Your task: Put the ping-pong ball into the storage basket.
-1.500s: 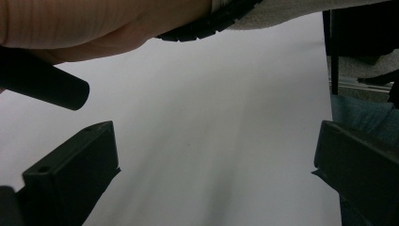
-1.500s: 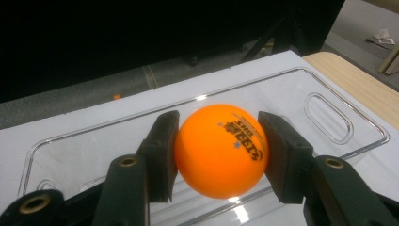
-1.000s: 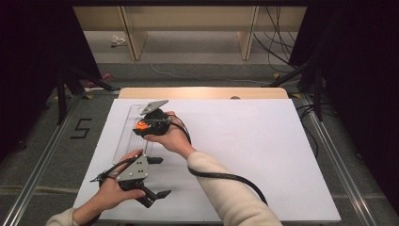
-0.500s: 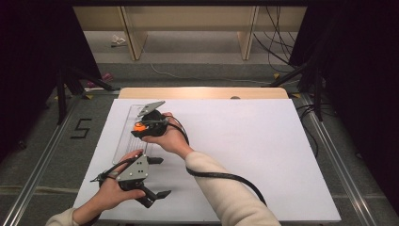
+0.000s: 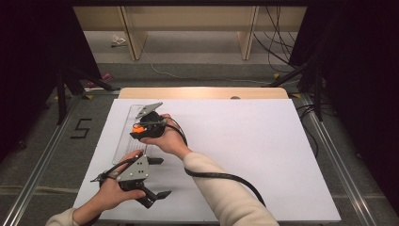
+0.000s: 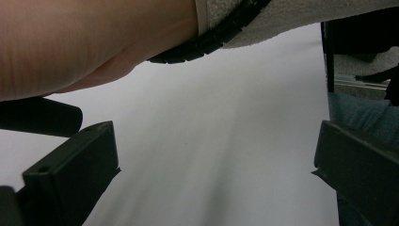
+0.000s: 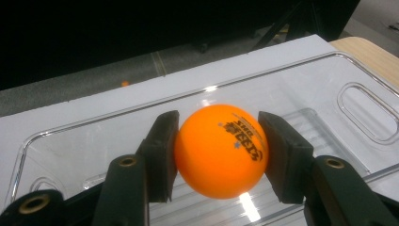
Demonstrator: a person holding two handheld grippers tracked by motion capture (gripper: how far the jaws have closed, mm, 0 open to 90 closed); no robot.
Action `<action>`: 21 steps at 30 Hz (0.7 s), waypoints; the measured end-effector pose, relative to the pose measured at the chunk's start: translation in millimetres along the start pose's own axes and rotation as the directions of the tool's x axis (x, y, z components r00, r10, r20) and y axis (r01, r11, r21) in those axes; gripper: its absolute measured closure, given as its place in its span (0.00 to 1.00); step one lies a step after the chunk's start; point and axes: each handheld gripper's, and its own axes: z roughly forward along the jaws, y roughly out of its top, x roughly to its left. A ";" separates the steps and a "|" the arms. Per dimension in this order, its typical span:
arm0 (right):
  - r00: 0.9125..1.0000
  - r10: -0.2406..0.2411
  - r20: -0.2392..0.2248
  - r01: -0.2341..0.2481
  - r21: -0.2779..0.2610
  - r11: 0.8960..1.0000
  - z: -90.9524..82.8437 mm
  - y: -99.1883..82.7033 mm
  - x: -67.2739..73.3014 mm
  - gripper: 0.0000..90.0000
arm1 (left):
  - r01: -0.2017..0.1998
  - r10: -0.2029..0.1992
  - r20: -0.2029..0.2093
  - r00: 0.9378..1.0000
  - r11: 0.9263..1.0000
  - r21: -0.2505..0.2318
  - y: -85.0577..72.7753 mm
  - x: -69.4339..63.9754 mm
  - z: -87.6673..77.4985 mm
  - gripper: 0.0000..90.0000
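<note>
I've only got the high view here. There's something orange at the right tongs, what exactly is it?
Observer: An orange ball with dark print on it, seen in the right gripper view, pinched between the two pads of the right tongs.
Operator: Is it over the clear tray?
Observer: Yes, the clear tray lies right behind and below it, and one oval handle cut-out shows near the tray's end.
Operator: And the left tongs, holding anything?
Observer: No. In the left gripper view the left tongs stand wide open over the bare white table, with the person's other forearm crossing above.
</note>
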 end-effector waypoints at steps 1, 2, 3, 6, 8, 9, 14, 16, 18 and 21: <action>1.000 -0.002 0.000 0.002 0.002 1.000 0.5 0.0 0.0 0.57 | 0.000 0.000 0.000 1.000 1.000 0.000 0.0 0.0 0.0 0.00; 1.000 -0.003 -0.001 0.003 0.004 1.000 0.7 -0.1 0.0 0.57 | 0.000 0.000 0.000 1.000 1.000 0.000 0.0 0.0 0.0 0.00; 1.000 0.000 -0.003 0.000 0.006 1.000 1.3 -0.1 0.2 0.57 | 0.000 0.000 0.000 1.000 1.000 0.000 0.0 0.0 0.0 0.00; 1.000 -0.005 -0.004 0.005 0.010 1.000 2.5 0.2 0.3 0.57 | -0.001 0.001 0.000 1.000 1.000 -0.001 0.0 -0.1 0.0 0.00; 1.000 -0.008 -0.005 0.008 0.014 1.000 3.6 0.5 0.1 0.57 | -0.001 0.001 0.000 1.000 1.000 0.000 0.0 0.0 -0.1 0.00; 1.000 -0.008 -0.005 0.008 0.014 1.000 3.6 0.5 0.1 0.57 | -0.001 0.001 0.000 1.000 1.000 0.000 -0.1 0.0 -0.1 0.00; 1.000 -0.004 -0.005 0.004 0.021 1.000 5.2 0.0 -0.6 0.57 | -0.002 0.002 0.000 1.000 1.000 0.001 -0.1 0.0 -0.2 0.00; 1.000 -0.004 -0.005 0.004 0.024 1.000 6.0 -0.8 -1.1 0.57 | -0.002 0.002 0.000 1.000 1.000 0.001 0.0 0.0 -0.3 0.00; 1.000 -0.002 -0.006 0.003 0.022 1.000 6.7 -1.4 -1.8 0.57 | -0.002 0.002 0.001 1.000 1.000 0.001 -0.1 -0.1 -0.3 0.00; 1.000 0.001 -0.005 -0.001 0.024 1.000 7.5 -1.3 -2.1 0.57 | -0.002 0.002 0.001 1.000 1.000 0.001 -0.1 -0.1 -0.1 0.00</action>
